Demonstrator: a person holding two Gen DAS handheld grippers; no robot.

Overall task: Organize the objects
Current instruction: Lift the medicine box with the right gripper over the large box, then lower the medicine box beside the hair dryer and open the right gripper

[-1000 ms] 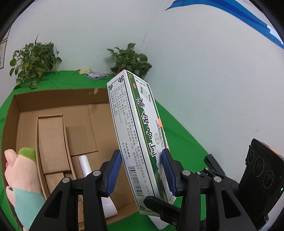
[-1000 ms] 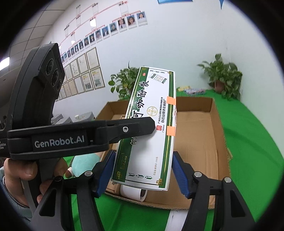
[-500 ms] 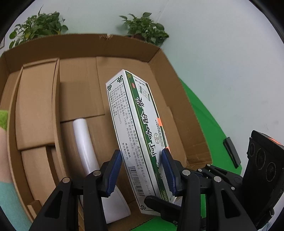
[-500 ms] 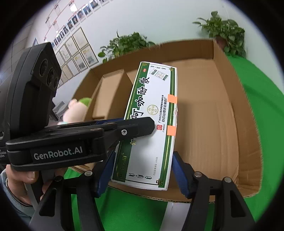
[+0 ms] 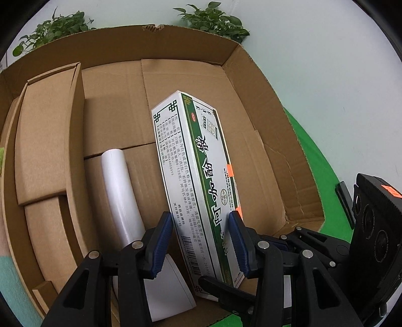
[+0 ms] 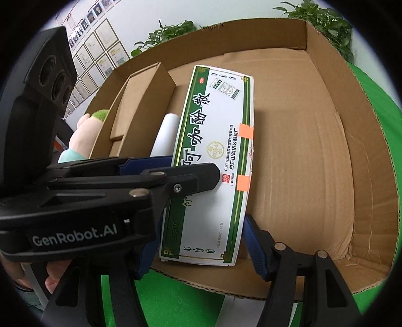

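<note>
A long white and green medicine box (image 5: pixel 198 186) is held over the inside of an open cardboard box (image 5: pixel 253 83). My left gripper (image 5: pixel 201 241) is shut on its narrow sides near the lower end. My right gripper (image 6: pixel 198 249) is shut on the wide faces of the medicine box (image 6: pixel 213 156) at the same end. The left gripper's finger (image 6: pixel 176 181) crosses the box face in the right wrist view. A white roll (image 5: pixel 120 191) lies on the cardboard box floor (image 6: pixel 301 151) just left of the medicine box.
A smaller brown carton (image 5: pixel 47 130) lies along the left inner wall. A plush toy (image 6: pixel 80 140) sits outside the left wall. Green cloth (image 6: pixel 377 100) covers the table. Potted plants (image 5: pixel 213 17) stand behind the box against the wall.
Both grippers have carried the medicine box forward and down, from above the near rim to inside the cardboard box. Both grips are unchanged.
</note>
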